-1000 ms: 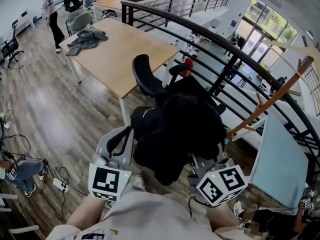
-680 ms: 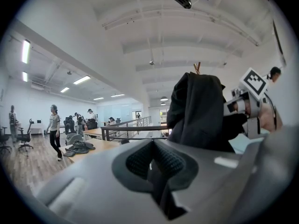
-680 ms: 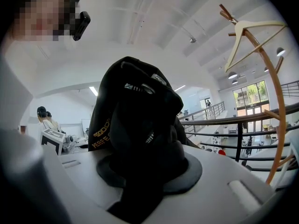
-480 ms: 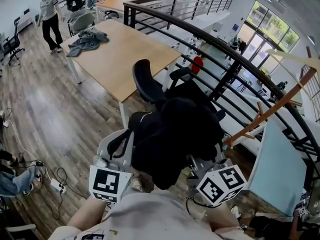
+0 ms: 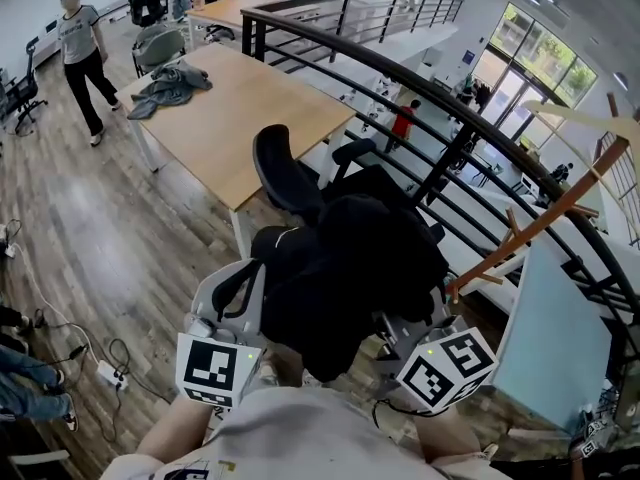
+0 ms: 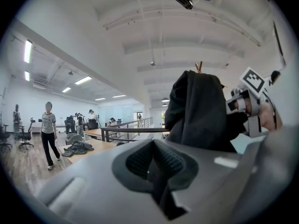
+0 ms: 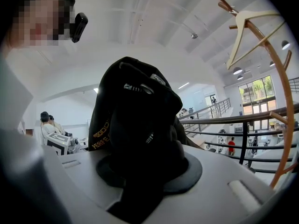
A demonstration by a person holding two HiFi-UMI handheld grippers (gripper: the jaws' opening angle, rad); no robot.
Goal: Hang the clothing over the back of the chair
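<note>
The black garment [image 5: 350,268], judged soft, limp and light, hangs bunched at centre frame, just short of the chair [image 5: 285,163]. My left gripper [image 6: 156,164] and right gripper [image 7: 148,169] each pinch a fold of it, apparently near opposite edges, a sound hold.

Ahead of my left claw [image 5: 250,283] and off to its left, a long wooden table [image 5: 250,108] on white legs carries a heap of grey cloth [image 5: 168,83]. Wood-plank floor [image 5: 110,228] spreads left of that claw, with loose cables [image 5: 125,353] and a power strip [image 5: 104,372]. A person [image 5: 78,63] is mid-stride at the far left. Beyond both claws, a curved black railing [image 5: 480,118] guards a drop to a lower level with tall windows [image 5: 525,38]. Right of my right claw [image 5: 400,328] leans a wooden coat stand [image 5: 540,213] bearing a pale hanger [image 7: 236,36]. The white ceiling [image 6: 187,41] carries strip lights [image 6: 83,80].
</note>
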